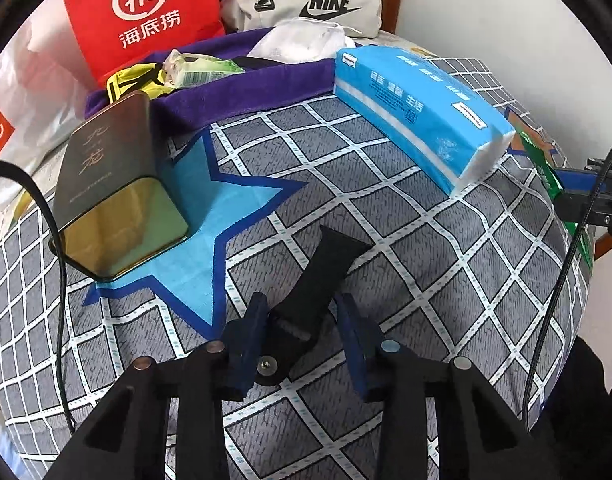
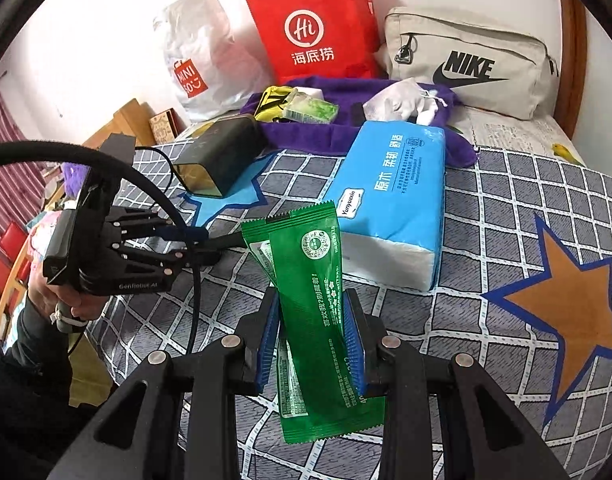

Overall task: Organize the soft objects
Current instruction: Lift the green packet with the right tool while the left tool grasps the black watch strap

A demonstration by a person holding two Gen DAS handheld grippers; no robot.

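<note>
Right gripper (image 2: pixel 312 336): both blue pads pressed on a green sachet (image 2: pixel 306 280), held upright above the checked bedcover (image 2: pixel 506 216); left gripper (image 1: pixel 301 332): a black strap (image 1: pixel 326 272) lies between its fingers on the bedcover, left pad touching, a gap visible at the right pad, so not clamped; blue tissue pack (image 1: pixel 418 108) lies beyond, near a dark tin (image 1: pixel 109 184); purple towel (image 1: pixel 241 88) behind, carrying small items.

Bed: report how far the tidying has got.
Small items already lie on the purple towel. The right gripper clamps a green packet; a black strap sits between the fingers of the left gripper, grip unclear. The blue tissue pack waits on the bedsheet.
</note>
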